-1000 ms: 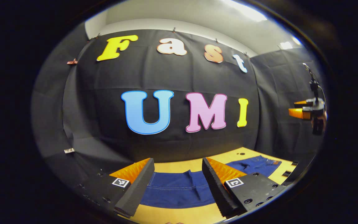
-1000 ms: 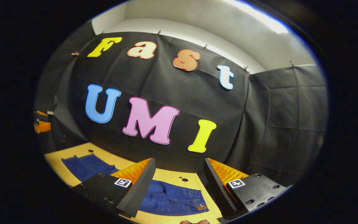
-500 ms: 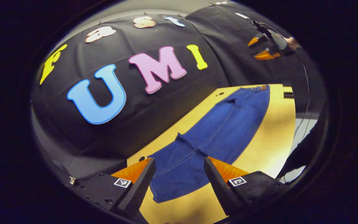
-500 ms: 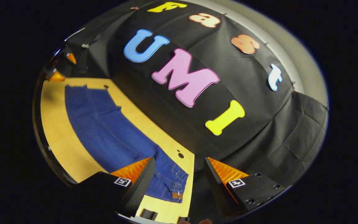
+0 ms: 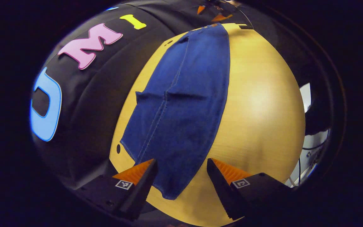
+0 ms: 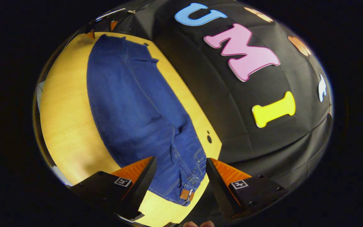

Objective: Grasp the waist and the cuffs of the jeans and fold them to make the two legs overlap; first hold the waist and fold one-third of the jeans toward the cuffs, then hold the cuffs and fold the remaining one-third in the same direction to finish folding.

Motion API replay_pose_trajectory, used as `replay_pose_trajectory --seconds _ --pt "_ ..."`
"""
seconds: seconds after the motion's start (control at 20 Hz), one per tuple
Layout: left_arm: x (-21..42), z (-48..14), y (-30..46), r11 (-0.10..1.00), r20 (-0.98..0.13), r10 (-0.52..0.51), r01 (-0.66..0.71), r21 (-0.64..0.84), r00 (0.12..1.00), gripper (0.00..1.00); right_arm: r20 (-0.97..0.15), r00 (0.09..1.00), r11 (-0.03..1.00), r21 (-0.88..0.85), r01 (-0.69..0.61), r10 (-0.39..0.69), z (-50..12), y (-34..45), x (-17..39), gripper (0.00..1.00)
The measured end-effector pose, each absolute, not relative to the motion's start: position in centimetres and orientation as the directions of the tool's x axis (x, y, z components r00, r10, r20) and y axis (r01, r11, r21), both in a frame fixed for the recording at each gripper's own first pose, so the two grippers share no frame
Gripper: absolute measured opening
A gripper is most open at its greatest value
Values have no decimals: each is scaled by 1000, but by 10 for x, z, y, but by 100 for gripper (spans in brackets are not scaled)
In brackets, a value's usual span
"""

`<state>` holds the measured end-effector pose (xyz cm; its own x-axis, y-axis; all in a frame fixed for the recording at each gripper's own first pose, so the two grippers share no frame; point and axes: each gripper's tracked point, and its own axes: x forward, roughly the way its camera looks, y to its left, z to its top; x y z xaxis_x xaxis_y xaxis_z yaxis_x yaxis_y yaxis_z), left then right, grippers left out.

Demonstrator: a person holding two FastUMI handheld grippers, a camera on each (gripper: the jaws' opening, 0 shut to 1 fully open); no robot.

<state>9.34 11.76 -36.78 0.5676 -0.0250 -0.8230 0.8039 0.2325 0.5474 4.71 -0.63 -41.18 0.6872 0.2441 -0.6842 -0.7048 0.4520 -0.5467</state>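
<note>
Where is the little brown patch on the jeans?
In the right gripper view, the brown patch sits on the jeans' waistband, low between the open right gripper's fingers, near the wooden table's edge.

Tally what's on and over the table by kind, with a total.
Jeans: 1
Tongs: 2, the left tongs over the cuffs, the right tongs over the waist
Wooden table: 1
Total: 4

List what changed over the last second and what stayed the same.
Both grippers tipped down from facing the booth wall toward the wooden table: the left gripper now aims at the cuff end of the blue denim jeans, the right gripper at the waist. Nothing was grasped. The jeans lay flat and unmoved, and both grippers stayed open.
</note>
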Motion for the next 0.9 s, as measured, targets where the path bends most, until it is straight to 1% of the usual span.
replay_pose_trajectory --seconds 0.15,0.25,0.35,0.4,0.45,0.55,0.7,0.8,0.9 --pt "100 -386 137 172 -868 21 853 492 496 98 -728 632 387 -520 -761 266 -431 -8 51 97" --pt "100 -398 140 90 -891 28 887 454 453 98 -739 616 361 -515 -777 272 -440 -13 50 97" --pt "113 -395 136 -41 -877 9 876 480 481 97 -757 590 355 -489 -797 282 -449 -15 50 98" --pt "117 -397 133 -67 -874 10 872 485 486 93 -766 582 344 -487 -803 273 -451 -21 47 97" --pt "116 -401 133 -67 -873 1 871 487 489 94 -772 574 324 -488 -811 273 -452 -23 43 98" --pt "121 -400 135 -53 -872 -2 870 489 490 92 -784 556 277 -489 -827 275 -454 -24 30 97" --pt "125 -399 128 -47 -861 -8 860 508 508 93 -811 513 184 -480 -858 279 -465 -29 7 97" --pt "128 -402 130 -68 -858 -9 856 513 513 92 -837 483 128 -466 -876 257 -481 -38 -2 98" --pt "134 -402 128 -93 -859 -2 856 509 511 91 -862 464 110 -451 -886 203 -498 -54 -4 97"
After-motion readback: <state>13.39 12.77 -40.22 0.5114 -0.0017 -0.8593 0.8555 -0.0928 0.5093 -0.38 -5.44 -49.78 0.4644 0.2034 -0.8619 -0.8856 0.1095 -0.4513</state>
